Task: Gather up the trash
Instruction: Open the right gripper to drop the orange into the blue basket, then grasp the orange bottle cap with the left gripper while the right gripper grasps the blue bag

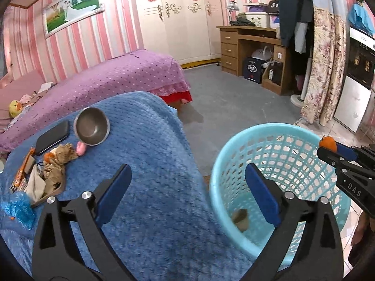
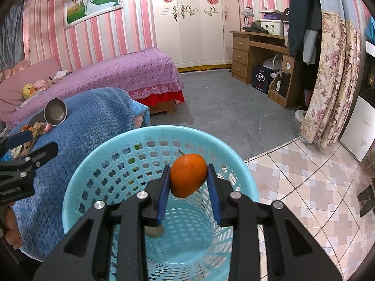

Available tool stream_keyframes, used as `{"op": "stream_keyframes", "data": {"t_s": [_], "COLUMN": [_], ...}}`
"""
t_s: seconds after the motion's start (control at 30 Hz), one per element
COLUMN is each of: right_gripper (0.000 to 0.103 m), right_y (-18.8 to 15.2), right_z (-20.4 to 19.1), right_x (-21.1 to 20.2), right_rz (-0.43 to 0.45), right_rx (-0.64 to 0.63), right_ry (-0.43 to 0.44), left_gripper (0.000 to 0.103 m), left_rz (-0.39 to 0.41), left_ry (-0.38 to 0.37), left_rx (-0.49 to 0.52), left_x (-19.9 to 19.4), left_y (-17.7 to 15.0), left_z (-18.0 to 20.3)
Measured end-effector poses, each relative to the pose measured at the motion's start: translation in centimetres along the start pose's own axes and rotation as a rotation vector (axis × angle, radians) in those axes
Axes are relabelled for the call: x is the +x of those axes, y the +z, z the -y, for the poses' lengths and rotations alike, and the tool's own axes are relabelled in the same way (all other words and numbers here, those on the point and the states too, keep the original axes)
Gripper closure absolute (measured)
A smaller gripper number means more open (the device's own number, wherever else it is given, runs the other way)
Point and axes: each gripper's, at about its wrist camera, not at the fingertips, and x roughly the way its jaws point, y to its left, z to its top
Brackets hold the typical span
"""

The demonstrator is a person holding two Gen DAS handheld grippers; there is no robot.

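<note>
One basket (image 2: 77,178), one brown scrap (image 2: 153,231) inside; my right gripper (image 2: 187,180) jaws flank one orange (image 2: 187,175); left gripper (image 1: 187,192) jaws wide, empty.

We see a purple dotted bed (image 1: 121,75) along the pink striped wall, a yellow duck toy (image 1: 14,108) near its pillow end. A framed picture (image 1: 72,9) hangs above it. Across the grey floor stands a wooden desk (image 1: 248,46), beside a white wardrobe (image 1: 178,18). On the blue blanket (image 1: 150,154) sit a steel bowl (image 1: 91,126) and a black phone (image 1: 52,137), close together.
</note>
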Motion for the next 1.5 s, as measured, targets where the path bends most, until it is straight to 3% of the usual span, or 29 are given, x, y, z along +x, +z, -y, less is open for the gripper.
{"op": "stream_keyframes", "data": {"t_s": [0.1, 0.23, 0.3, 0.47, 0.8, 1.2, 1.33, 1.5], "right_gripper": [0.040, 0.032, 0.021, 0.014, 0.006, 0.006, 0.006, 0.006], "right_y": [0.2, 0.6, 0.6, 0.7, 1.1, -0.2, -1.1, -2.1], "right_z": [-0.3, -0.8, -1.2, -3.2, -11.2, -22.5, -26.2, -29.5], "right_x": [-0.2, -0.8, -1.1, -2.2, -3.2, -2.0, -1.6, -1.2], "right_rz": [0.011, 0.026, 0.029, 0.054, 0.093, 0.072, 0.054, 0.039], "right_rx": [-0.005, -0.004, 0.002, 0.001, -0.052, -0.175, -0.212, -0.250], "right_ry": [-0.012, -0.014, -0.009, -0.001, 0.091, 0.190, 0.220, 0.239], "left_gripper": [0.008, 0.007, 0.006, 0.006, 0.005, 0.005, 0.005, 0.005], "left_rz": [0.004, 0.006, 0.006, 0.010, 0.004, -0.058, -0.071, -0.120], "left_ry": [0.012, 0.028, 0.036, 0.065, 0.175, 0.360, 0.389, 0.369], "left_rx": [-0.013, -0.033, -0.048, -0.088, -0.187, -0.330, -0.363, -0.394], "left_x": [-0.3, -0.9, -1.3, -2.6, -6.3, -8.9, -8.8, -6.9], "left_y": [-0.2, -0.5, -0.8, -1.5, -5.1, -12.1, -13.9, -15.4], "left_z": [-1.3, -2.8, -3.8, -6.9, -16.6, -32.1, -36.3, -39.8]}}
